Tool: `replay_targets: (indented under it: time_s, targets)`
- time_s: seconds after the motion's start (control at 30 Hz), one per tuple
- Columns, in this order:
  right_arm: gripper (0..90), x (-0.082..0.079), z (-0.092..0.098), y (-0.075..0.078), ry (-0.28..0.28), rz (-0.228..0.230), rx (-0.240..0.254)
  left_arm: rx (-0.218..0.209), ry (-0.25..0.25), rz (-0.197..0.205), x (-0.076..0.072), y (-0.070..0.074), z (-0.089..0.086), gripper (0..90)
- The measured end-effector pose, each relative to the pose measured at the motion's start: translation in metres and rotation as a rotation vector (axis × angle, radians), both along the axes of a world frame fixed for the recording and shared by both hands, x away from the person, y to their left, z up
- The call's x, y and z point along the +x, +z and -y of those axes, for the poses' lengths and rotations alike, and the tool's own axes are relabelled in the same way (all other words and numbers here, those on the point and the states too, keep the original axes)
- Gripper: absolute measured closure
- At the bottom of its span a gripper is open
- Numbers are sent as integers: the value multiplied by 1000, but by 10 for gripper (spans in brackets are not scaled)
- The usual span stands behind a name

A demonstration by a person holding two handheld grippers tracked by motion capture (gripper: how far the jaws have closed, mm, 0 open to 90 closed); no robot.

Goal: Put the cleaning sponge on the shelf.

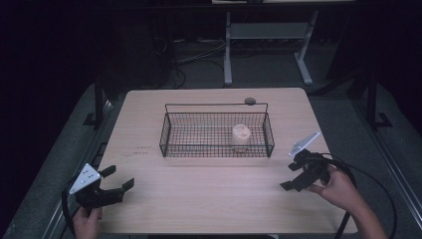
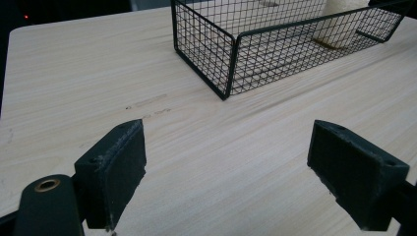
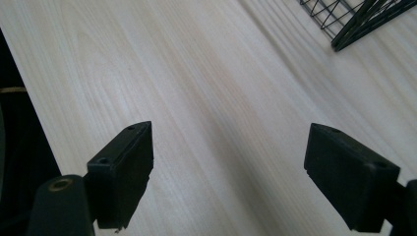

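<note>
A black wire basket [image 1: 217, 133] stands at the middle back of the pale wooden table [image 1: 209, 199]. Inside it, toward its right end, sits a cream, roughly cylindrical object [image 1: 241, 137]. In the left gripper view the basket [image 2: 275, 44] lies ahead and to the right, the cream object [image 2: 339, 24] at its far end. My left gripper [image 1: 119, 178] is open over the table's front left, nothing between its jaws [image 2: 226, 172]. My right gripper [image 1: 290, 177] is open at the front right, over bare wood [image 3: 228, 177], with a basket corner [image 3: 359, 24] at the upper right.
A small round grey thing [image 1: 250, 101] rests on the table behind the basket's rear rim. Beyond the table stand a white metal frame [image 1: 268, 45] and loose cables [image 1: 199, 55] on the dark floor. Black cables trail from both grippers.
</note>
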State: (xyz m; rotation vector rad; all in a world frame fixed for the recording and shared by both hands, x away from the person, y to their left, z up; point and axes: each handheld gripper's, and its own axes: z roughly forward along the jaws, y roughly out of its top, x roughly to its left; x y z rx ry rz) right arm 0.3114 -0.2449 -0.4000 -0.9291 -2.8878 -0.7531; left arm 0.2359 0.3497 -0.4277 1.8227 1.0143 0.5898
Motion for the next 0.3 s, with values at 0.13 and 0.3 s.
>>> replay_targets:
  time_s: [0.13, 0.3]
  targets:
    - [182, -3, 1, -2, 3, 0, -1, -1, 0, -1, 0, 0, 0, 140]
    - [182, -8, 0, -4, 3, 3, 0, 2, -5, 1, 1, 0, 1, 139]
